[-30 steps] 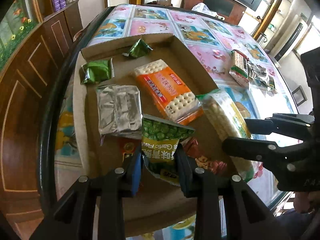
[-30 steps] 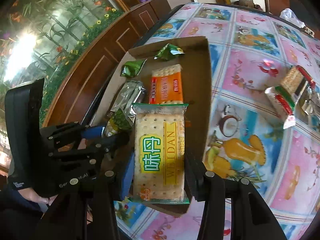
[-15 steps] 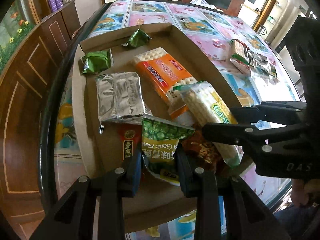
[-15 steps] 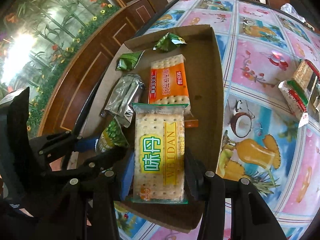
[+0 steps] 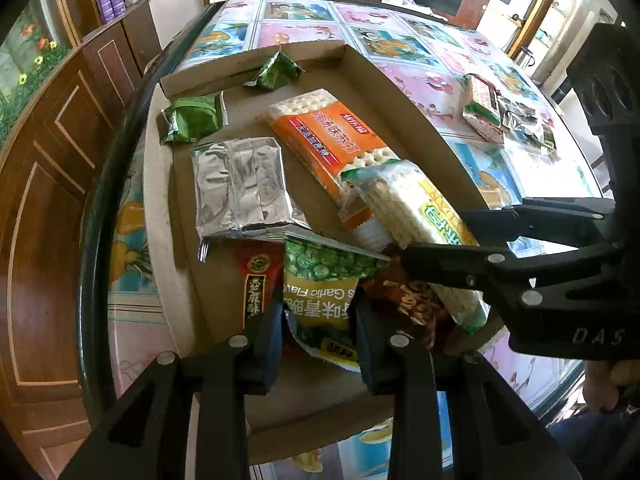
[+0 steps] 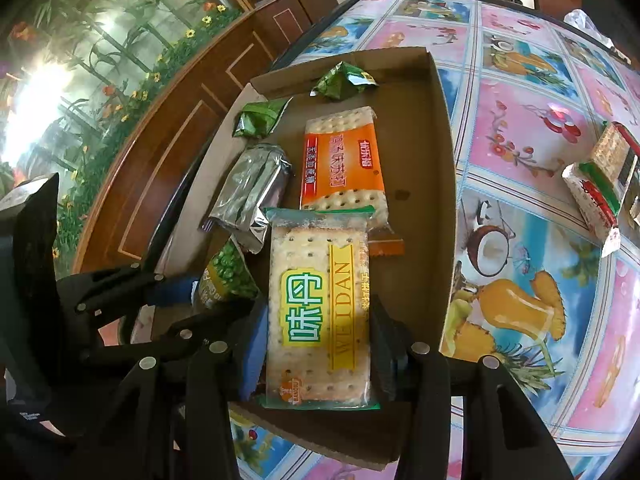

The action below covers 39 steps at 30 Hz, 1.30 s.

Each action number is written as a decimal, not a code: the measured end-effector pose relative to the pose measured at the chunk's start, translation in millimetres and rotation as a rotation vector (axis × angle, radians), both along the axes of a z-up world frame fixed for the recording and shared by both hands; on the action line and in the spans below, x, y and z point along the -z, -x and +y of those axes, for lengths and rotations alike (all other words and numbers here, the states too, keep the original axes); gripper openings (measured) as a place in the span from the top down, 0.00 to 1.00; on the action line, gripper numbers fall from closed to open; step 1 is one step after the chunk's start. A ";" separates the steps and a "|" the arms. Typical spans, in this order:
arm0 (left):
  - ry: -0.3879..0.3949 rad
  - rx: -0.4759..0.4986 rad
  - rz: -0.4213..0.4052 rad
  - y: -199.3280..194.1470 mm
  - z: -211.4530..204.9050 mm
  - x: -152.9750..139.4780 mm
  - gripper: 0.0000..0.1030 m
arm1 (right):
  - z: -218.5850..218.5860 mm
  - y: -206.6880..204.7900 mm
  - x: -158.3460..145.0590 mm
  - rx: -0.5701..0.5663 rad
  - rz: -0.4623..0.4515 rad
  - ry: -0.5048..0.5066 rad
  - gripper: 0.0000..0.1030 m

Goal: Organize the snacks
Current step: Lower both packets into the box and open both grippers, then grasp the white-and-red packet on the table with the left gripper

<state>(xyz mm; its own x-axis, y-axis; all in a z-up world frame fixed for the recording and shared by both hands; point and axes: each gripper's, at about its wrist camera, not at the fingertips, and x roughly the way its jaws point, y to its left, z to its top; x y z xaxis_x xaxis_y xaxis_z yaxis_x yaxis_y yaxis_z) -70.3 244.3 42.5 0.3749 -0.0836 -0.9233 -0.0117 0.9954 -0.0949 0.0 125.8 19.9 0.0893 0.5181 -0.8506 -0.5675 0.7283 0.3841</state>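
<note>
Red packet (image 5: 256, 280) partly hidden, perhaps

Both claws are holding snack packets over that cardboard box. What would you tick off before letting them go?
1. Right gripper clamped on the Weidan cracker pack: ok.
2. Left gripper clamped on the green pea bag: ok.
3. Both packs over the cardboard tray: ok.
4. Clear floor under the cracker pack: not ok; it overlaps the orange cracker pack.
5. Snacks under the pea bag: not ok; red packets lie there.
6. Snacks left on the table: not ok.
</note>
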 end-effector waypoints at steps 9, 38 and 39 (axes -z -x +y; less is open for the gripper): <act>0.005 -0.017 -0.011 -0.4 3.5 -4.2 0.70 | -3.0 1.3 -3.4 0.012 -0.014 0.005 0.50; 0.028 0.060 -0.059 -21.3 -33.5 -29.1 0.70 | -125.1 -10.7 -26.5 0.385 -0.011 -0.081 0.50; 0.029 0.070 -0.060 -23.0 -37.8 -30.0 0.69 | -134.7 -11.4 -22.5 0.415 0.006 -0.072 0.50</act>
<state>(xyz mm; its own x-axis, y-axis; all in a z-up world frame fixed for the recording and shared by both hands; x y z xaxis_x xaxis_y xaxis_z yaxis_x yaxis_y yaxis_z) -47.3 206.6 72.5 0.4221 -0.1376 -0.8961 0.0639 0.9905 -0.1220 11.4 -8.9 42.4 0.2986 0.4972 -0.8147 -0.2292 0.8660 0.4445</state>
